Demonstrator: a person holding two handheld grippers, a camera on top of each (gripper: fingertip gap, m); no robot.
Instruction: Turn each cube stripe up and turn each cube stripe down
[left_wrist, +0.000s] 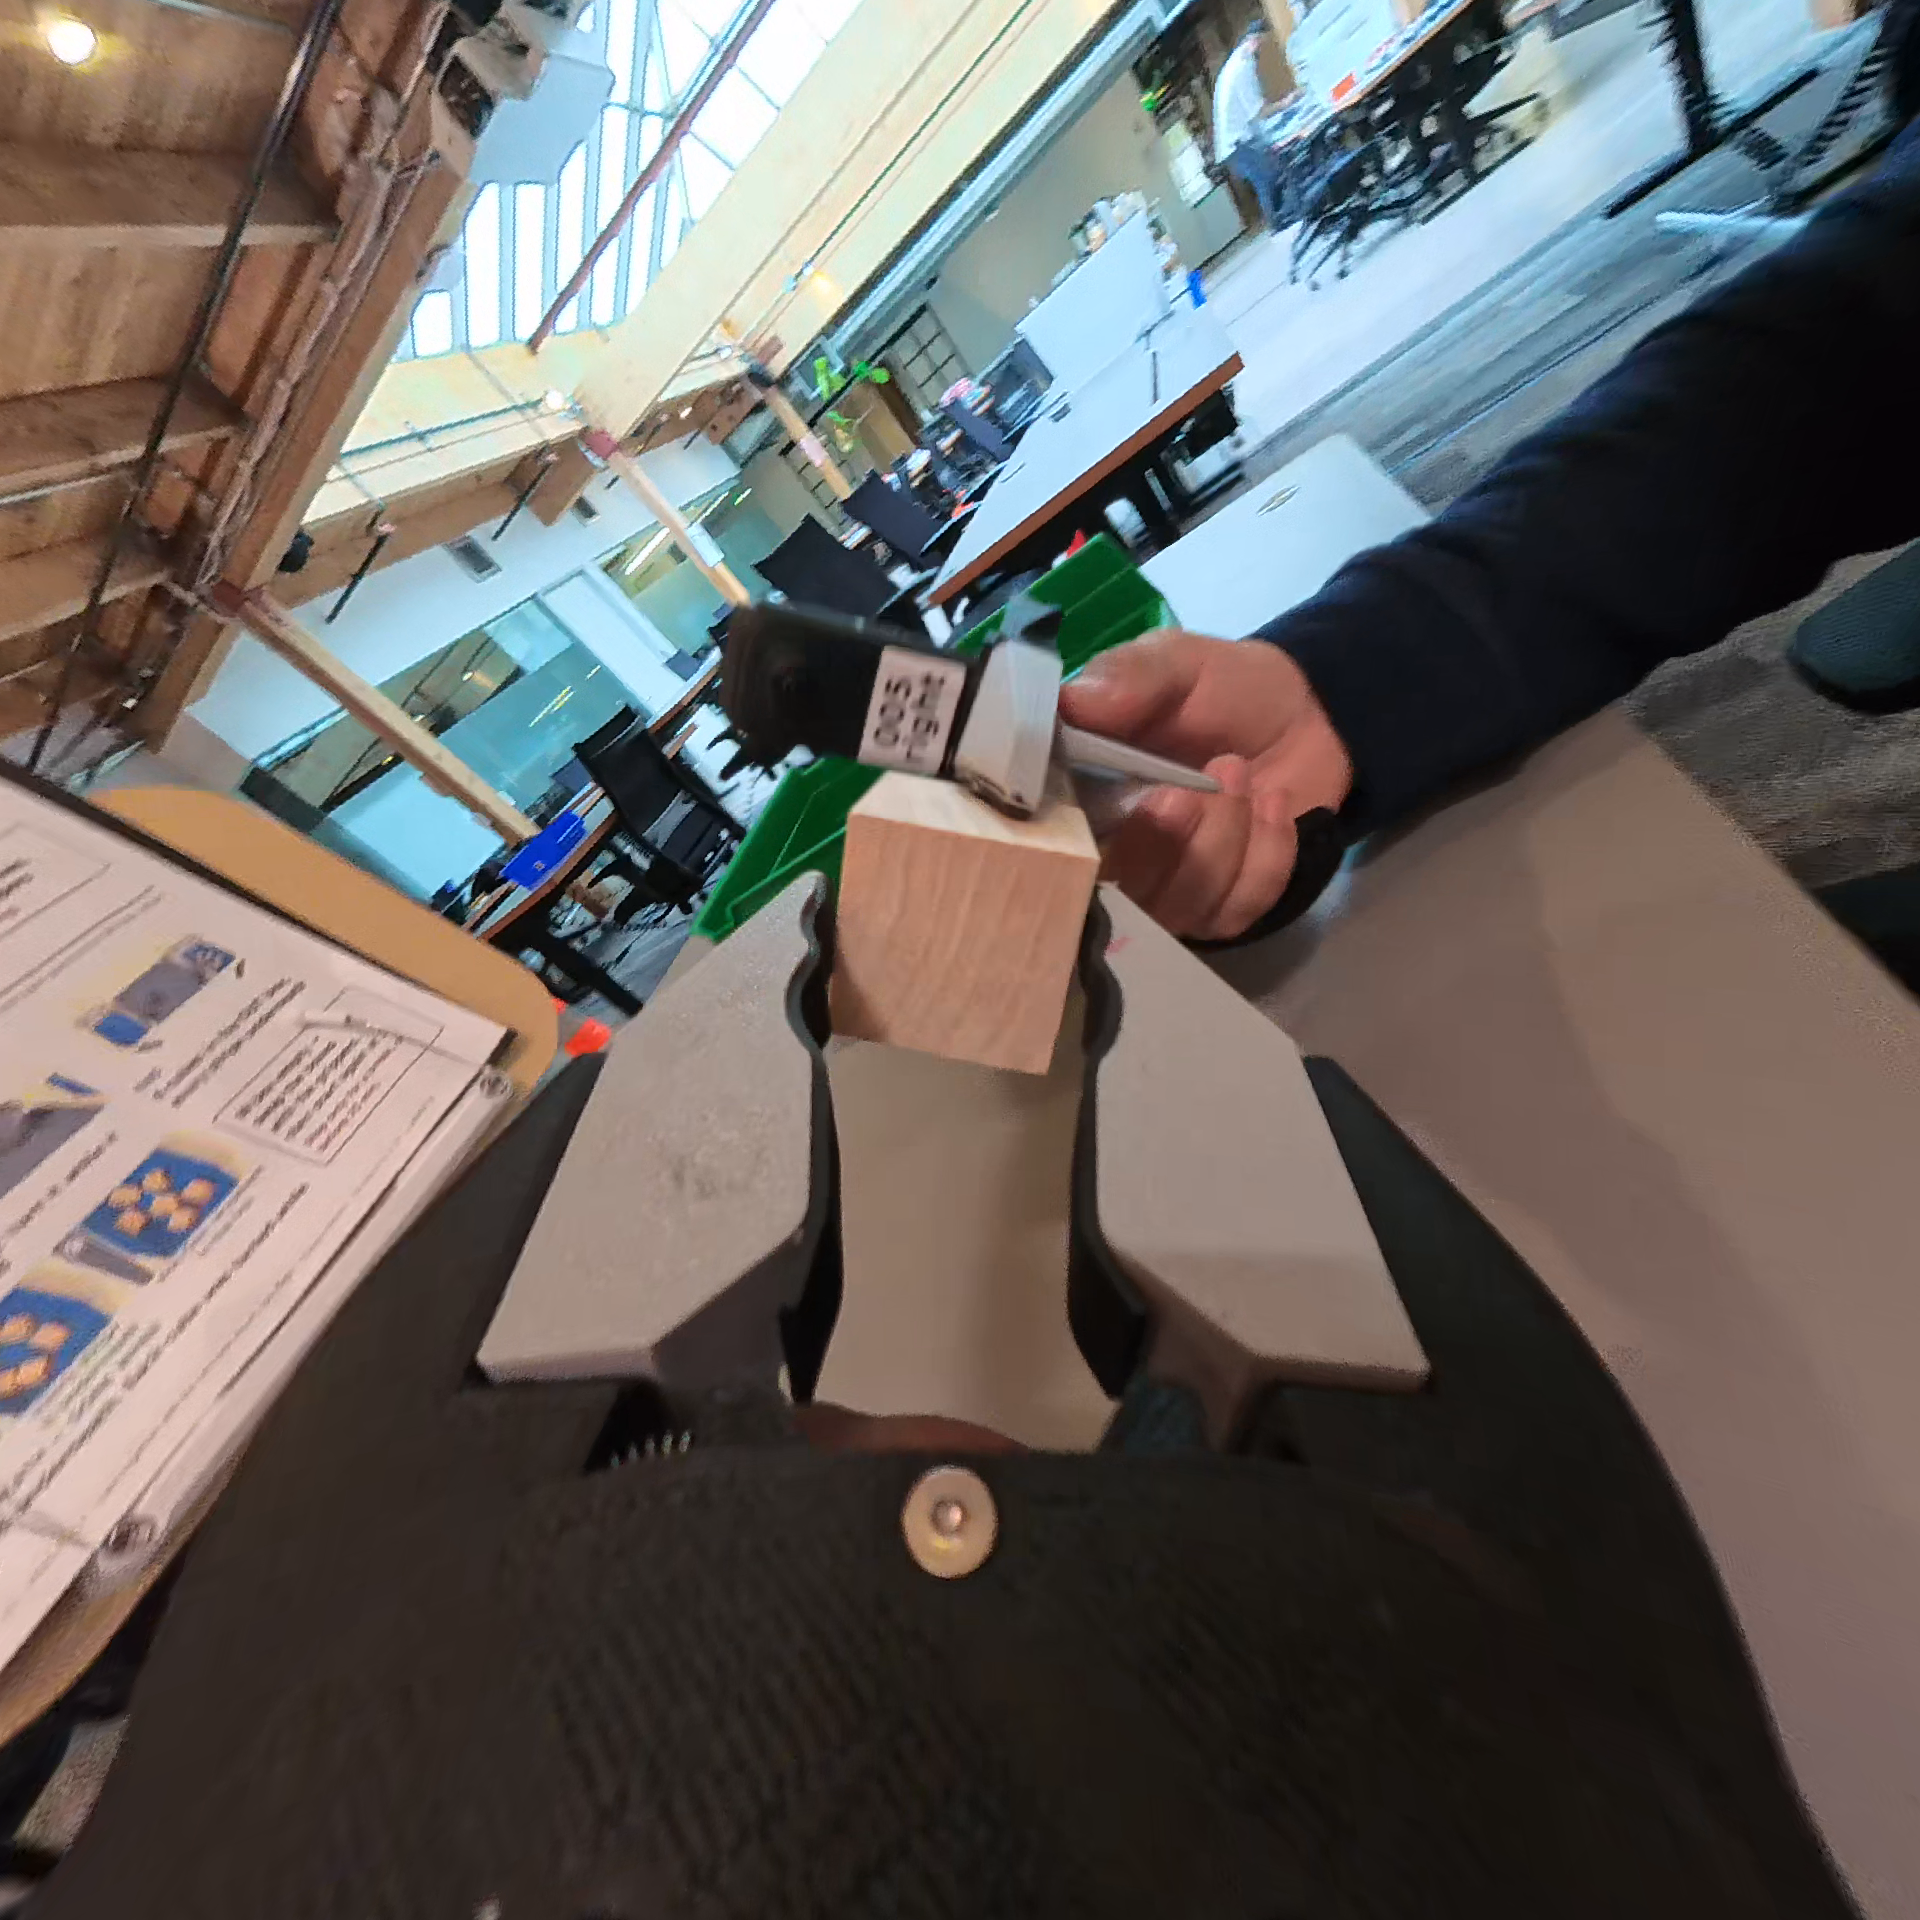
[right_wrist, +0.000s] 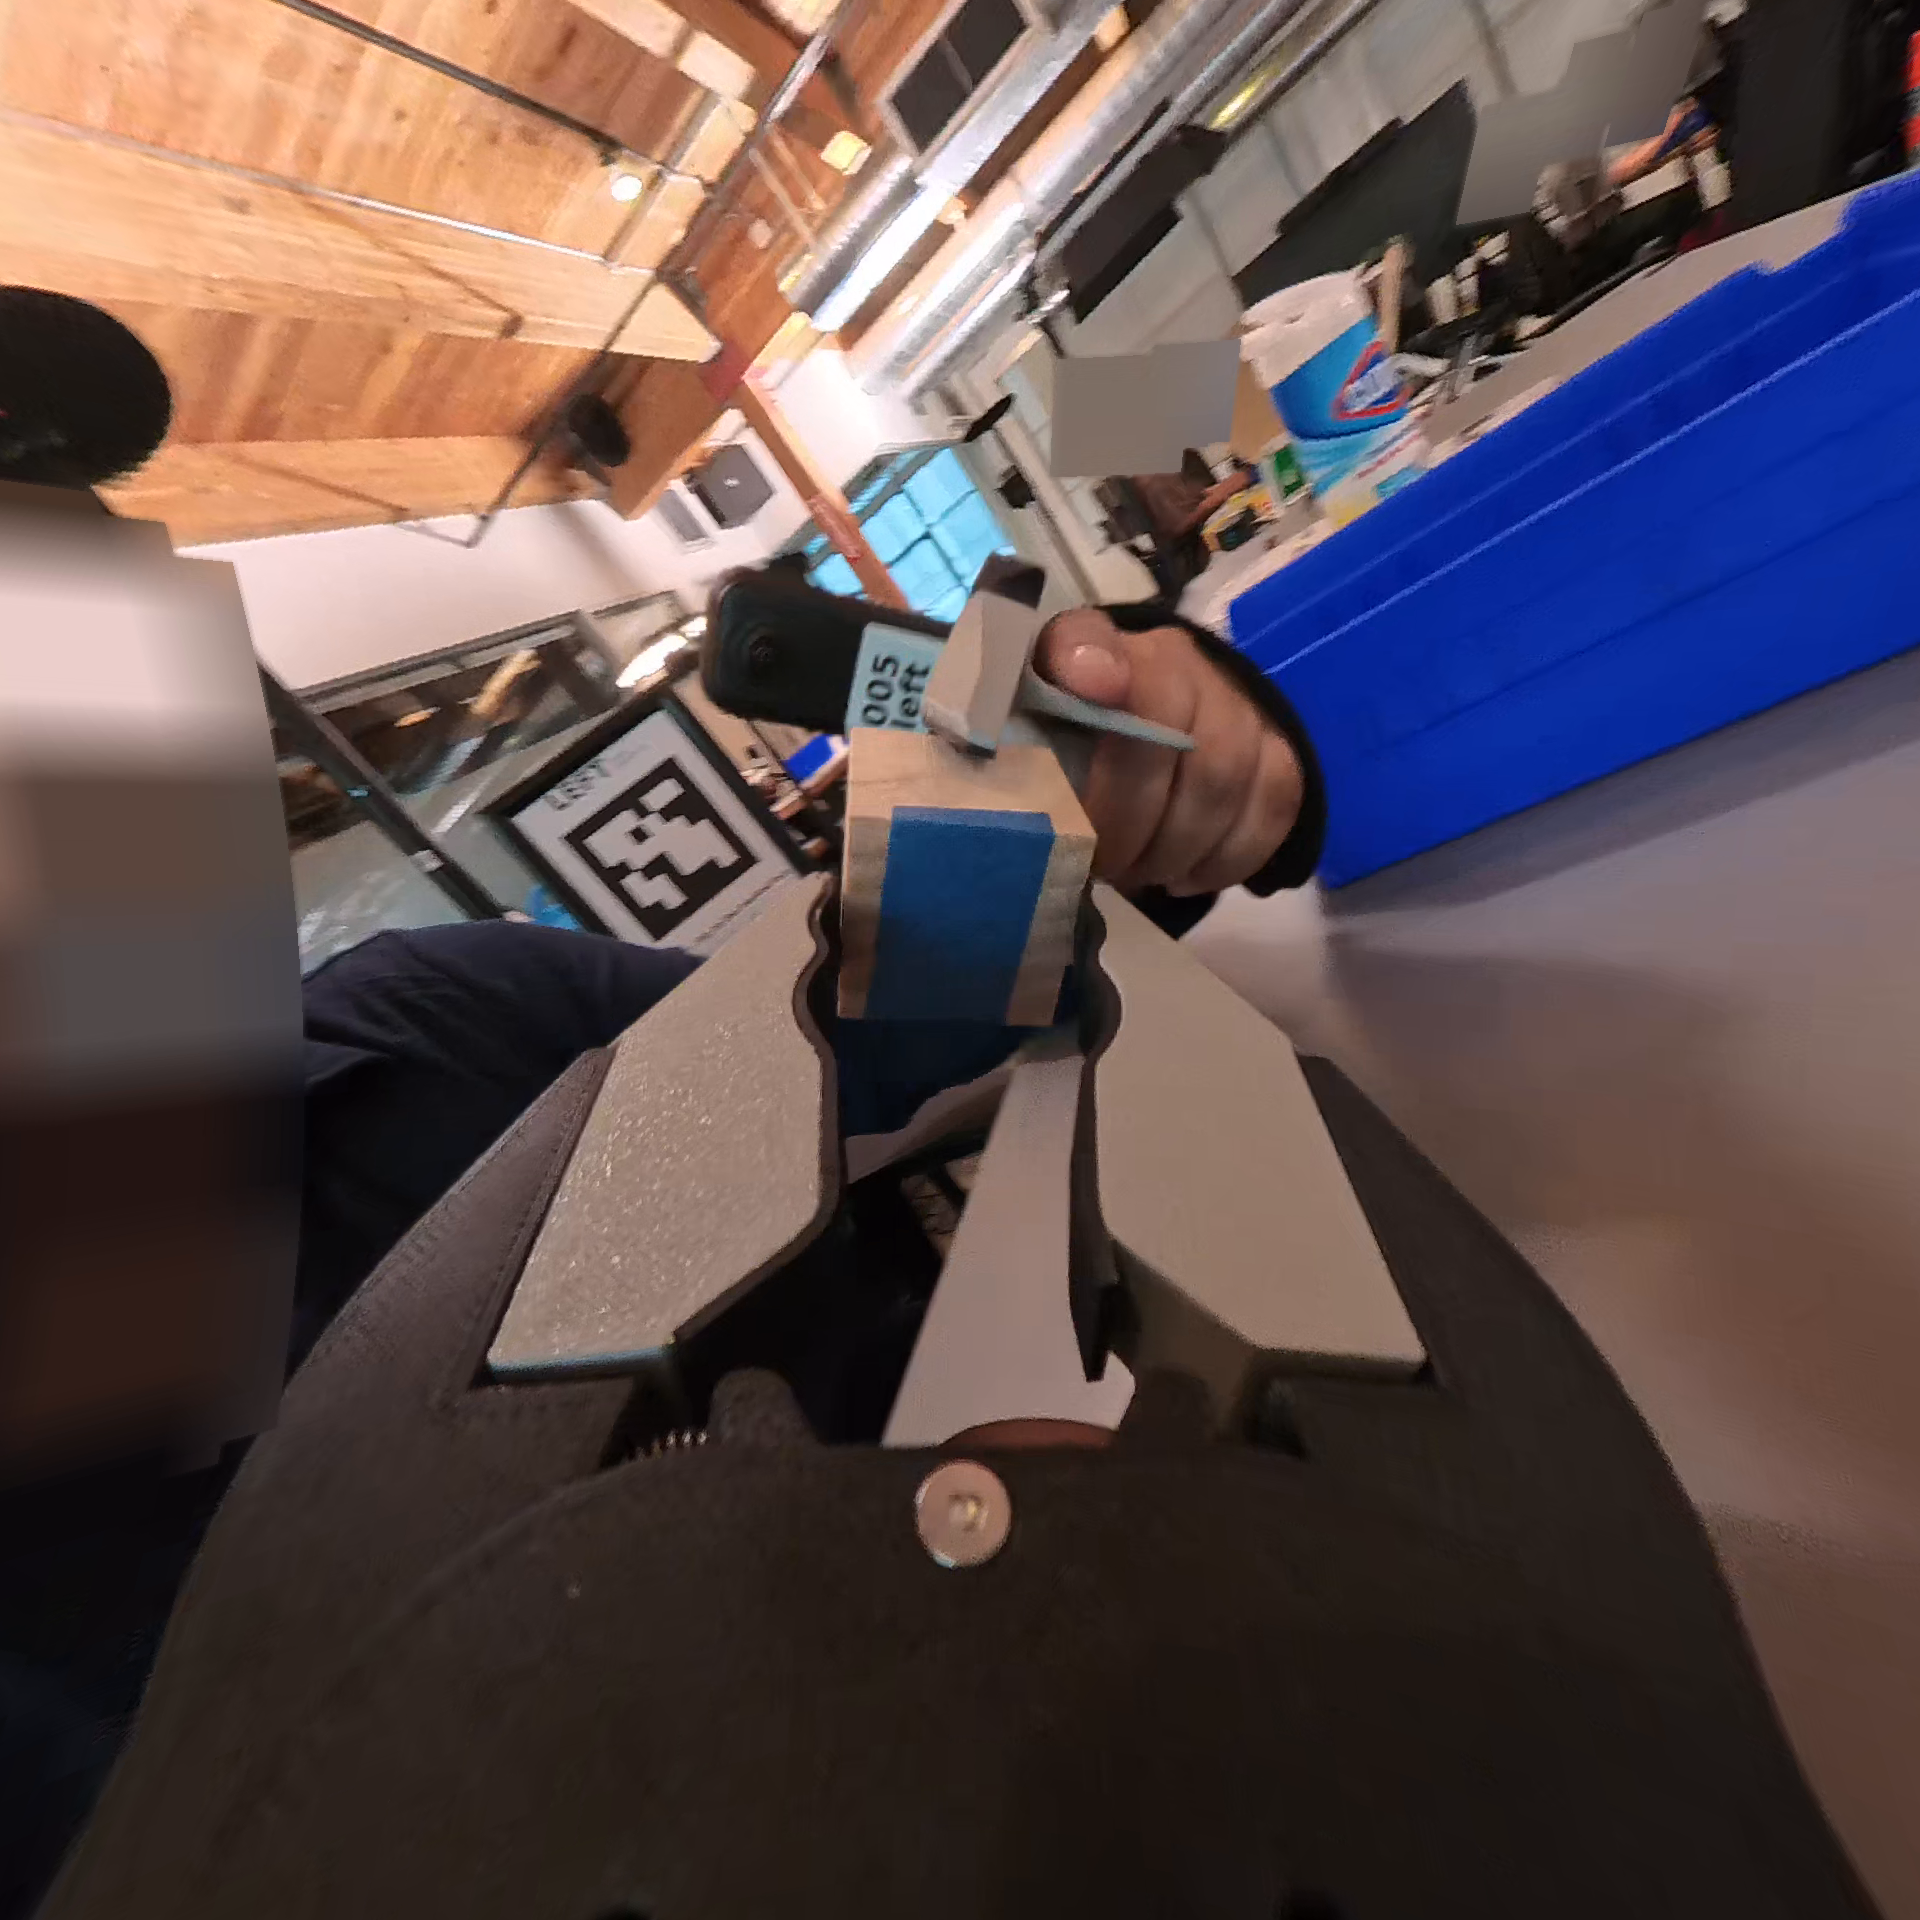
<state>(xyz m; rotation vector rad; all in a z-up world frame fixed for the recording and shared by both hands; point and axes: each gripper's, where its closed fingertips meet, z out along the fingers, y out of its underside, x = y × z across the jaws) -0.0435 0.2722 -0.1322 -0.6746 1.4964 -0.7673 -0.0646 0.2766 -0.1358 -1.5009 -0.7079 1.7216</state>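
- one wooden cube (left_wrist: 961, 935) is up off the grey table (left_wrist: 1558, 1039), held from opposite sides by both tools at once.
- left gripper (left_wrist: 956, 961) is clamped on the cube; right gripper (right_wrist: 961, 951) also pinches it.
- the blue stripe (right_wrist: 961, 914) faces the right wrist camera, sideways rather than up or down.
- this looks like mid-turn; no other cubes show, so progress overall is unclear.

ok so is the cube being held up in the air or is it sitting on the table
Held up. Both grippers pinch the wooden cube between their fingers, clear of the grey table; its blue stripe faces the right gripper.
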